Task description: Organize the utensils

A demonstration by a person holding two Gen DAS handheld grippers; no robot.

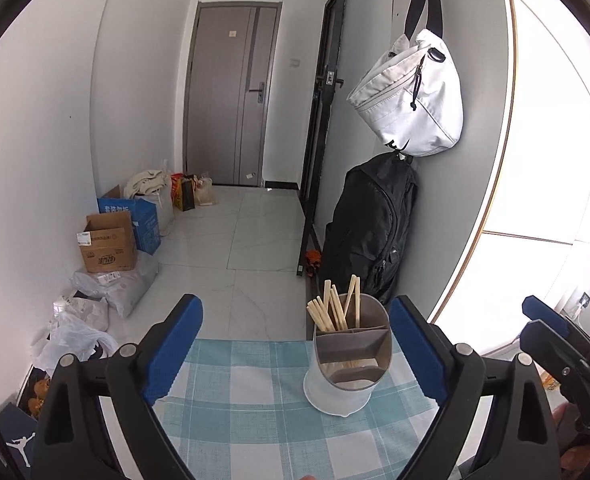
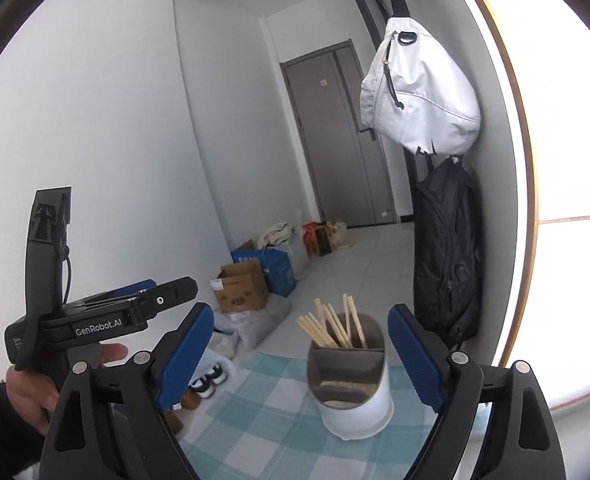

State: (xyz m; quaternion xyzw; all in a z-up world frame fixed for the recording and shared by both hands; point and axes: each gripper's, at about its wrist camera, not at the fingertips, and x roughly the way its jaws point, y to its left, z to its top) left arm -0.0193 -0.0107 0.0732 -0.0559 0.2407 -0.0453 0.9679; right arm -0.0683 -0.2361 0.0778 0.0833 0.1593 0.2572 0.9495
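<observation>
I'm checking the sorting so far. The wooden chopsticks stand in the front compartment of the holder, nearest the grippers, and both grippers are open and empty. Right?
Not quite. The wooden chopsticks stand in the rear compartment of the holder, farthest from the grippers; both wrist views show it. The rest holds: the left gripper and the right gripper are open and empty.

A white holder with a grey divided insert stands upright on the checked cloth near the bench's far edge. A bundle of pale wooden chopsticks stands in its rear compartment, tips up and fanned out, leaning at mixed angles. The front compartments' contents cannot be made out.
</observation>
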